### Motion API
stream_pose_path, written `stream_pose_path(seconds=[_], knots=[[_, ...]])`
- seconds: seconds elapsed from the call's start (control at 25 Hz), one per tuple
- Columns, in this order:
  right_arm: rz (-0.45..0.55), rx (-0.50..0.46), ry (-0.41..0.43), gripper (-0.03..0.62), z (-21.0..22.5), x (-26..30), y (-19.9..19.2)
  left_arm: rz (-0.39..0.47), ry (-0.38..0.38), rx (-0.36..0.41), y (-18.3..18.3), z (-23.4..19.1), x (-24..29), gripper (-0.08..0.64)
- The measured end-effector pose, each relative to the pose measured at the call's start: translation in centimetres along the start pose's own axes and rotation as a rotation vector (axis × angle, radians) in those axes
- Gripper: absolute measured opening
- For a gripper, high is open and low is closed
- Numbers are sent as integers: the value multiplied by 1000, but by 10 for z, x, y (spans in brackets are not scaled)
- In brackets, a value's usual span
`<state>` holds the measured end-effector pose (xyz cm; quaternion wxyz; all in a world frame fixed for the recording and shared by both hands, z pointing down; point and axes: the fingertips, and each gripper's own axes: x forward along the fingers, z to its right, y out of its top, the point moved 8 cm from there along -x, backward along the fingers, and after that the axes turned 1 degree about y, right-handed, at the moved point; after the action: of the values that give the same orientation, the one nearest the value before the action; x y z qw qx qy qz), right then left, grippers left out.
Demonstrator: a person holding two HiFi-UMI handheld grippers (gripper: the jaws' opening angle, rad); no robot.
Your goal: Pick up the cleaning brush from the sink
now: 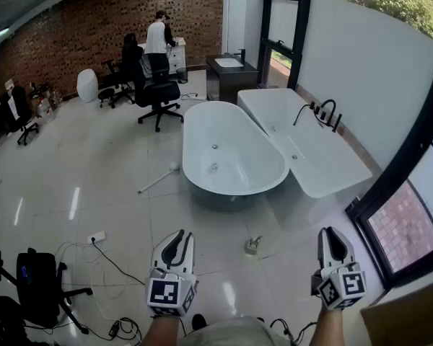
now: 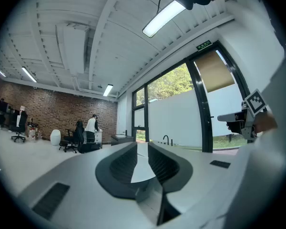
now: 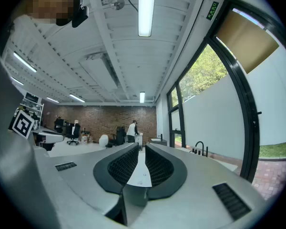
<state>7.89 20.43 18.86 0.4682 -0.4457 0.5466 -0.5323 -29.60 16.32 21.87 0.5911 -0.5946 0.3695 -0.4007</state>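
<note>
Before the sink [image 1: 229, 63], bathtubs [image 1: 238, 144] (cables [image 1: 112, 262] nearer)

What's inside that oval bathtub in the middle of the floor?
Inside the oval bathtub only two small spots show on its white bottom, too small to identify. Its near inner wall is hidden behind the rim.

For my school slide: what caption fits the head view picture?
Left gripper and right gripper point toward an oval bathtub and a rectangular bathtub on a tiled floor.
</note>
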Motion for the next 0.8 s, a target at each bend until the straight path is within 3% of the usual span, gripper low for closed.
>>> stream_pose_path(seconds=[0.52, 0.68, 0.8], knots=[[-86, -27, -15, 37, -94, 40, -41, -41, -77, -19, -52, -88, -2, 44], [-108, -43, -4, 54, -100, 44, -45, -55, -101, -26, -57, -88, 8, 64], [-117, -44, 18, 54, -81, 43, -48, -41, -107, 3, -51, -63, 16, 66]])
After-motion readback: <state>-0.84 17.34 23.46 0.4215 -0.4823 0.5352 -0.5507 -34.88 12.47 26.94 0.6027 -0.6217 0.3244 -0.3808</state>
